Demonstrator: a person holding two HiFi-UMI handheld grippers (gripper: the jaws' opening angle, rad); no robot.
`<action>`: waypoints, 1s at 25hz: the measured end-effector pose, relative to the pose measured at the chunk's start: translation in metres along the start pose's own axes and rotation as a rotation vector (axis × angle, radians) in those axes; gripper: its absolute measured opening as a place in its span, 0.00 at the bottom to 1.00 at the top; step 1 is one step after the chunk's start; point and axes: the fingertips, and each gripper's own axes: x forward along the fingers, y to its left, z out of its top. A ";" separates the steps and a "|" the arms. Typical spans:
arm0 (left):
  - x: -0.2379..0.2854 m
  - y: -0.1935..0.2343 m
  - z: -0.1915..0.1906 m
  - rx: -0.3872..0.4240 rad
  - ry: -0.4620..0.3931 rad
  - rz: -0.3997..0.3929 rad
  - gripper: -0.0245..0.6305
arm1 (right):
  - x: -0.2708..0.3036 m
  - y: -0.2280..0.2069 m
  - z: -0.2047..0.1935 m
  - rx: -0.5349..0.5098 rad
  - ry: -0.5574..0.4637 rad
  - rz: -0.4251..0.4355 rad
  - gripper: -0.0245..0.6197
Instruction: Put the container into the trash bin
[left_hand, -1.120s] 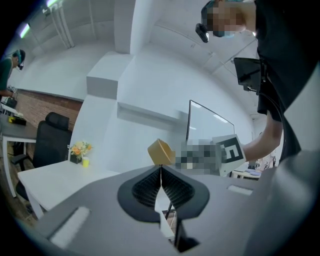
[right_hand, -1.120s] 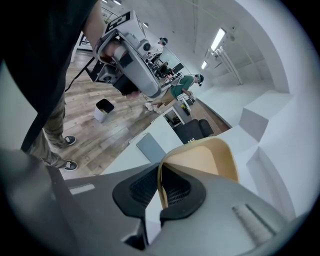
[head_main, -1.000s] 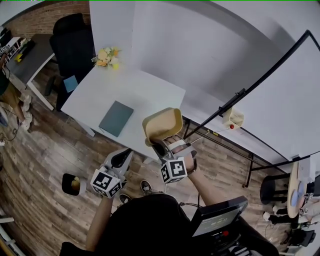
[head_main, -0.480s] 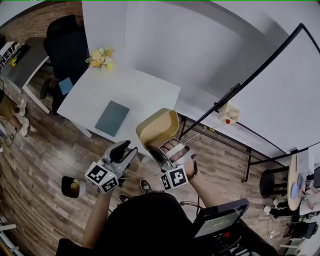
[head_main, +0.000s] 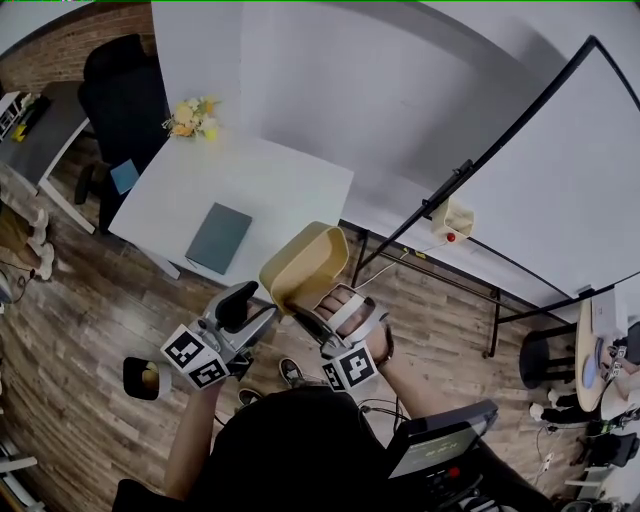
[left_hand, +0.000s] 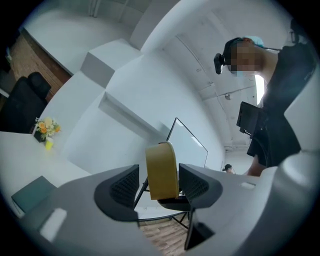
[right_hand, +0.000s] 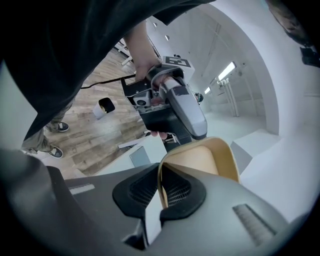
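A tan, tub-shaped container (head_main: 305, 265) hangs tilted in the air in front of me, over the edge of the white table. My right gripper (head_main: 310, 310) is shut on its rim; in the right gripper view the pads (right_hand: 172, 192) clamp the thin wall of the container (right_hand: 205, 160). My left gripper (head_main: 250, 303) is beside it on the left, jaws opening, nothing touching its pads. In the left gripper view the container (left_hand: 162, 171) shows beyond the gap. The small black trash bin (head_main: 143, 377) stands on the wooden floor at lower left.
The white table (head_main: 270, 190) carries a teal notebook (head_main: 218, 237) and a small flower bunch (head_main: 188, 115). A whiteboard on a black stand (head_main: 540, 180) fills the right side. A black chair (head_main: 120, 95) stands at the far left. A screen device (head_main: 440, 445) sits near my right elbow.
My left gripper's jaws have gone from shut to wide open, and it rose a little. The right gripper carried the container leftward, tilting it more onto its side.
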 end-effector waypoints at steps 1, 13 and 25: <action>0.001 -0.002 -0.001 0.004 0.006 -0.010 0.40 | 0.000 0.002 0.003 -0.008 -0.007 0.002 0.07; 0.004 -0.013 -0.007 -0.089 -0.016 -0.031 0.38 | -0.007 0.017 0.020 -0.052 -0.066 0.034 0.08; -0.014 0.010 0.001 -0.203 -0.044 0.006 0.37 | -0.038 -0.006 -0.011 0.533 -0.205 0.143 0.26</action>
